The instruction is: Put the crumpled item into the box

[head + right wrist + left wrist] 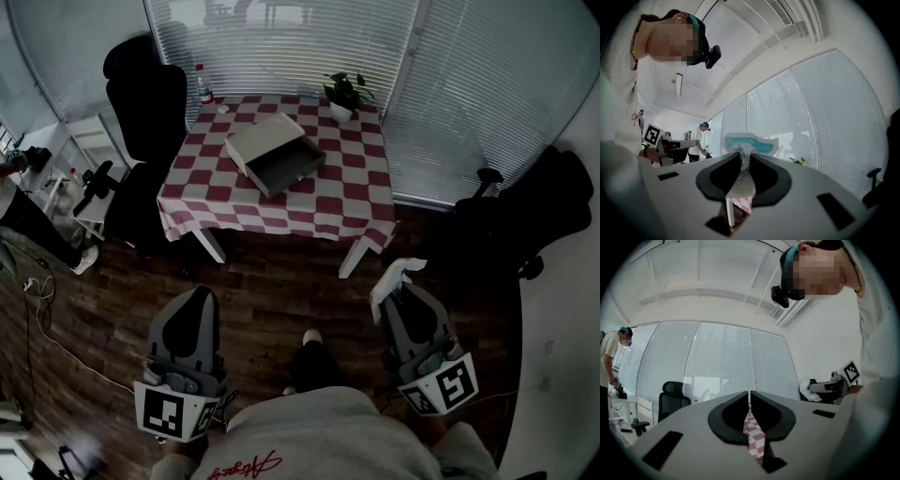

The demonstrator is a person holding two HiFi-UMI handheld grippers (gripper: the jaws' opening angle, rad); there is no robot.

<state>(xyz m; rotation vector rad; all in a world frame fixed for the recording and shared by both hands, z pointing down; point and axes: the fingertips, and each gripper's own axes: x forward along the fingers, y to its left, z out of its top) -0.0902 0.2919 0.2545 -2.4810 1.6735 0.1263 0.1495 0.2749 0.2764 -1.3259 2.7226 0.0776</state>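
Right gripper [742, 157]: jaws closed on the crumpled item [751, 142], a white wrapper with teal print. Its bunched lower part is pinched between the dark pads and its printed edge fans out above the jaw tips. Left gripper [749, 397]: jaws pressed together with nothing between them; only a thin slit shows at the tips. In the head view both grippers are held low in front of the person, side by side, over the dark wooden floor [272, 281], and the wrapper shows as a pale tuft at the tip of the right one. The box [277, 155] is well apart from both grippers. It sits open near the middle of the worktop [281, 208], which is covered with a red-and-white checked cloth [366, 178]; the pale lid is folded back and the dark interior is exposed. A potted plant [342, 94] stands at the far right corner of the worktop and a bottle [202, 84] at the far left corner. A black office chair [141, 94] stands beside the left edge of the worktop. Closed blinds [281, 42] run behind it.
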